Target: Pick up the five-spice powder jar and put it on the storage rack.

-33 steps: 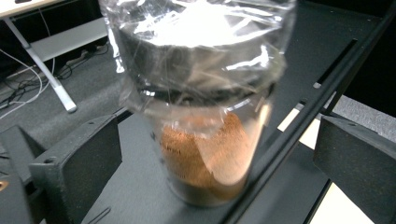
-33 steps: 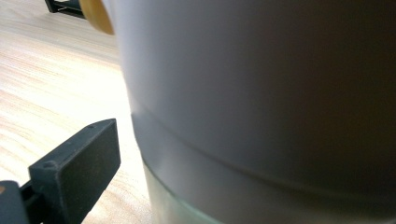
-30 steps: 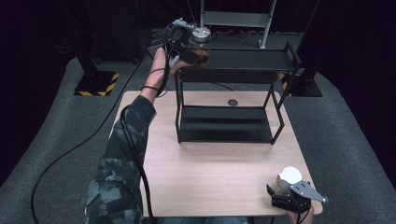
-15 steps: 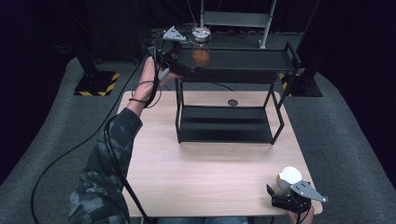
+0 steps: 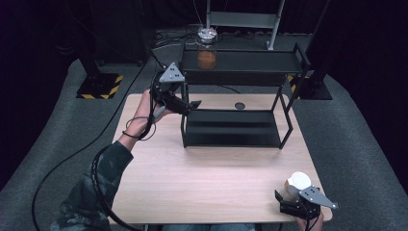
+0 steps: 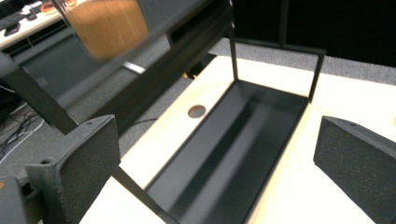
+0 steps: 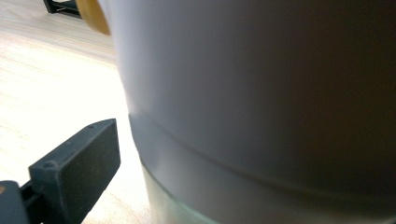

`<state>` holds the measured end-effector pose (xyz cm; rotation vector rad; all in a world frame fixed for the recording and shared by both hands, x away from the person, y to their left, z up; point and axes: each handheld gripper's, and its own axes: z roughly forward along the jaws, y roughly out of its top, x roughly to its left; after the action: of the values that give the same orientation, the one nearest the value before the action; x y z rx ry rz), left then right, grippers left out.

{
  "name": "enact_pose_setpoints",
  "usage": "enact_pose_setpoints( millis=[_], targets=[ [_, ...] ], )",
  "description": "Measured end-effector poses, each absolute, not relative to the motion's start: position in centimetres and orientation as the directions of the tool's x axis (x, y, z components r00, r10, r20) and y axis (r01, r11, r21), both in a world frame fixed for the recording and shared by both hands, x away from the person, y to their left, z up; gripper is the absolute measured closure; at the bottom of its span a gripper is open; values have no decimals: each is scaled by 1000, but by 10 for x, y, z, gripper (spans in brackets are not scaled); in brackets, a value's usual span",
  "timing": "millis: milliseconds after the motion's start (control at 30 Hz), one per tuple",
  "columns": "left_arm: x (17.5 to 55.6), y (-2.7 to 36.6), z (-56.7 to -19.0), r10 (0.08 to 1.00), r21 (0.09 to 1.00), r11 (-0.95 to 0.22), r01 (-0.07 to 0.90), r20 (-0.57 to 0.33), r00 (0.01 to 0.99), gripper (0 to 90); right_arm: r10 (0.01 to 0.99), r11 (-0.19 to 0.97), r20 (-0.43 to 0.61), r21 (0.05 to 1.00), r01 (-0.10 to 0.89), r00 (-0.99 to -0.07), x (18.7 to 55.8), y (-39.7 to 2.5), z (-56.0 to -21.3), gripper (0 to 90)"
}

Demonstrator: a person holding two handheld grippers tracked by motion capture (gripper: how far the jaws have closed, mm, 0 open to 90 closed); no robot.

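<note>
The left gripper (image 5: 185, 103) was held at the left end of the black two-tier rack (image 5: 240, 79), level with the gap between its shelves. Its jaws were spread wide apart with nothing between them; in the left gripper view, the lower shelf (image 6: 233, 149) and a round hole in the tabletop (image 6: 196, 111) were seen through the gap between the two pads. A glass jar (image 5: 207, 48) with orange-brown contents and a metal lid was standing upright on the top shelf, up and ahead of those jaws and well clear of them; in the left gripper view it was seen as a blur above the left pad.

Farther right, at the near right corner of the wooden table (image 5: 192, 178), the right gripper (image 5: 293, 204) was held low. A white-lidded container (image 5: 299, 181) was seen right against its jaws. In the right gripper view, its pale wall (image 7: 261, 93) loomed just beside the one visible pad (image 7: 79, 163). Whether those jaws were pressing on the container could not be told.
</note>
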<state>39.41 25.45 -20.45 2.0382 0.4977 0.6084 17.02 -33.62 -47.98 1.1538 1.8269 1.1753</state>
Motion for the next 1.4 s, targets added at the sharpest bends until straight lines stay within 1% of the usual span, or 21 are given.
enact_pose_setpoints(
  millis=[267, 467, 733, 833, 900, 1100, 1233, 1400],
  targets=[
    [376, 264, -257, 543, 846, -515, 141, 195, 817, 0, 920, 204, -70, 925, 320, -386, 170, -336, -479, 0],
    [363, 278, -306, 567, 863, -465, 195, 121, 814, 0, 920, 206, -72, 925, 318, -385, 170, -336, -480, 0],
    [351, 293, -364, 593, 862, -409, 300, 2, 805, 0, 920, 206, -74, 926, 317, -384, 170, -336, -480, 0],
    [343, 296, -383, 609, 857, -399, 326, -18, 793, 0, 920, 206, -72, 926, 318, -384, 170, -336, -480, 0],
    [336, 295, -396, 624, 850, -407, 334, -8, 781, 0, 920, 206, -72, 925, 318, -385, 170, -336, -480, 0],
    [325, 294, -426, 648, 832, -405, 378, -31, 761, 0, 921, 205, -72, 926, 318, -383, 170, -336, -480, 0],
    [317, 291, -436, 663, 828, -412, 380, -14, 749, 0, 921, 205, -72, 926, 318, -383, 170, -335, -480, 0],
    [313, 289, -443, 672, 822, -414, 390, -13, 741, 0, 921, 206, -74, 926, 317, -383, 170, -335, -480, 0]
  ],
)
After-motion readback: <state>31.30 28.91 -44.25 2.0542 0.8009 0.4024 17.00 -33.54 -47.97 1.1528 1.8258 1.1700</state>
